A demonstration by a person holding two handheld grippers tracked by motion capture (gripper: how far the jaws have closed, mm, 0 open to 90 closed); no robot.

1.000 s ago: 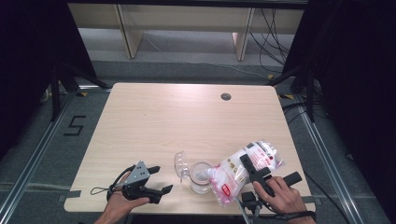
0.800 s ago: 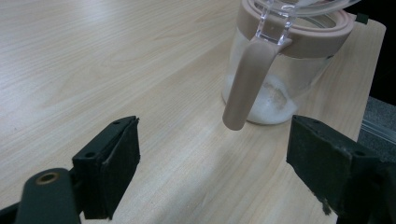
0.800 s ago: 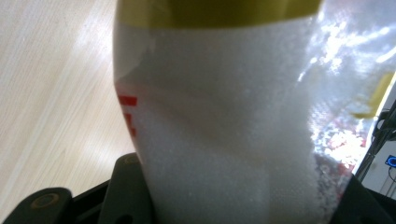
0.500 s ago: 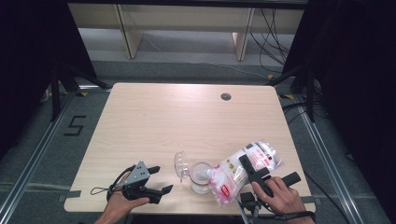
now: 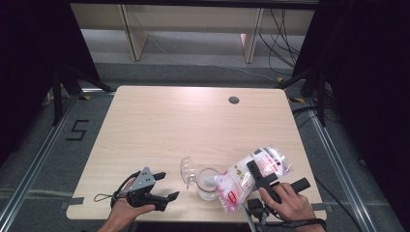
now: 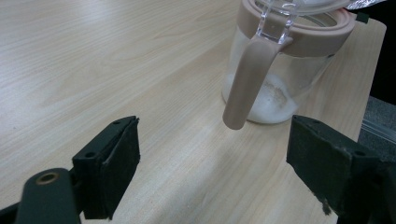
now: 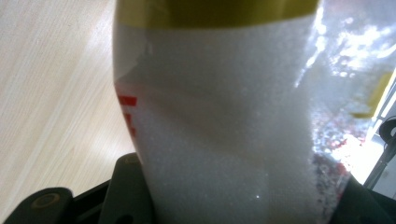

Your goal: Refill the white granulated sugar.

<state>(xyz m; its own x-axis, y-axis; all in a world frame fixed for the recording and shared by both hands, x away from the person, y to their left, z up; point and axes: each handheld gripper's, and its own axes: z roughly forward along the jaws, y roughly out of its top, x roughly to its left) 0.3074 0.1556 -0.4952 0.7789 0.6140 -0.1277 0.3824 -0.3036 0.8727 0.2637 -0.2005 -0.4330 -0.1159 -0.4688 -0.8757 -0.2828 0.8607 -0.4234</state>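
The right claw (image 5: 258, 176) is clamped around the tilted sugar bag (image 5: 251, 175), its mouth over the jar (image 5: 208, 182); the left claw (image 5: 162, 186) stands apart beside it.

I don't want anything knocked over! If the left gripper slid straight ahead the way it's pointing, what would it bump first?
Probably the glass jar. The left gripper has its jaws open and aimed at it, and the jar's beige handle hangs nearest, so that would likely be touched first, though the depth is hard to judge.
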